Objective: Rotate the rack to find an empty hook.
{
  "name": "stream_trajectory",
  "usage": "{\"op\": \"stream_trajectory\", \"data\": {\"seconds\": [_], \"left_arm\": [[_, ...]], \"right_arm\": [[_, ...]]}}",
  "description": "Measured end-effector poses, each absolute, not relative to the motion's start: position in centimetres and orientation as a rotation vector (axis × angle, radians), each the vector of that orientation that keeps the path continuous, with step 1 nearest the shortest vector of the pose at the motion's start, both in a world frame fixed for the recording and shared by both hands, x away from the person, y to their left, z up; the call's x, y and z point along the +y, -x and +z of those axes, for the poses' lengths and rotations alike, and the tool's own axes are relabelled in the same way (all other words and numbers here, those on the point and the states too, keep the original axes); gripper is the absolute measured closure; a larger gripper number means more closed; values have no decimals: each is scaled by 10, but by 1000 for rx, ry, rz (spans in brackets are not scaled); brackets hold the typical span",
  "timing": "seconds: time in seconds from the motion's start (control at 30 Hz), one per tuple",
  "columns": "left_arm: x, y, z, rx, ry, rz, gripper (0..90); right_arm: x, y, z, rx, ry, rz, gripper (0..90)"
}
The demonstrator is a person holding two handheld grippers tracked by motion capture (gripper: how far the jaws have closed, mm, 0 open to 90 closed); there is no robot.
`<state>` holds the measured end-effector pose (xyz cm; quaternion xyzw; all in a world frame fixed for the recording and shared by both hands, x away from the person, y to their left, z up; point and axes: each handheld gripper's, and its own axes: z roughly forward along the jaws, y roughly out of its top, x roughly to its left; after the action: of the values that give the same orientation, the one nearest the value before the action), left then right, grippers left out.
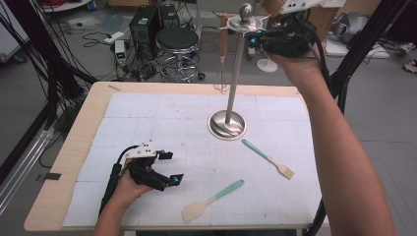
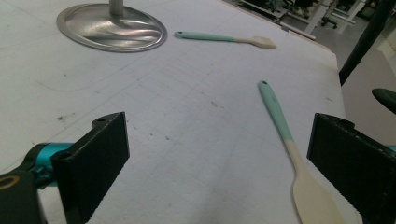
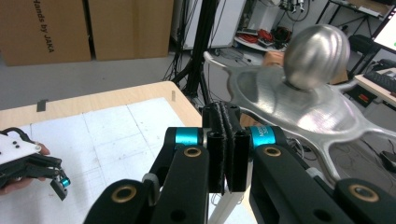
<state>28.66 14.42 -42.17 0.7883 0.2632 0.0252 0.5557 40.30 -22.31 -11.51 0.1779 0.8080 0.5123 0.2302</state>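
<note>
Two claws are at work. Right claw (image 3: 227, 154), jaws clenched on nothing, is raised just beside the stand's (image 1: 235, 73) star-shaped top (image 3: 299, 109), from which a whisk (image 1: 223, 54) hangs on the far side. Left claw (image 2: 219, 158) rests released on the desk (image 1: 88, 128); a spatula (image 2: 285, 140) lies ahead of it, a brush (image 2: 224, 38) beyond.

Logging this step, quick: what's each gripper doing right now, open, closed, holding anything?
Left gripper: open, empty, low over the table.
Right gripper: closed, nothing between its jaws, up beside the top of the utensil stand.
</note>
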Motion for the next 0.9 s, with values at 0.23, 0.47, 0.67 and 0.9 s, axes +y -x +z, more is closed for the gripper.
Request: {"op": "stream_trajectory", "data": {"seconds": [0.23, 0.47, 0.67, 0.9], "left_arm": [[144, -287, -422, 621, -1864, 59, 62], [144, -287, -422, 618, -1870, 61, 62], [144, -287, -422, 622, -1871, 63, 62], [144, -287, -423, 621, -1872, 60, 62]], "right_arm": [[-224, -403, -115, 2231, -480, 1416, 854], [-223, -397, -120, 2261, -420, 1439, 757], [-216, -389, -126, 2308, -373, 1432, 713], [-221, -391, -137, 2328, -393, 1467, 631]]}}
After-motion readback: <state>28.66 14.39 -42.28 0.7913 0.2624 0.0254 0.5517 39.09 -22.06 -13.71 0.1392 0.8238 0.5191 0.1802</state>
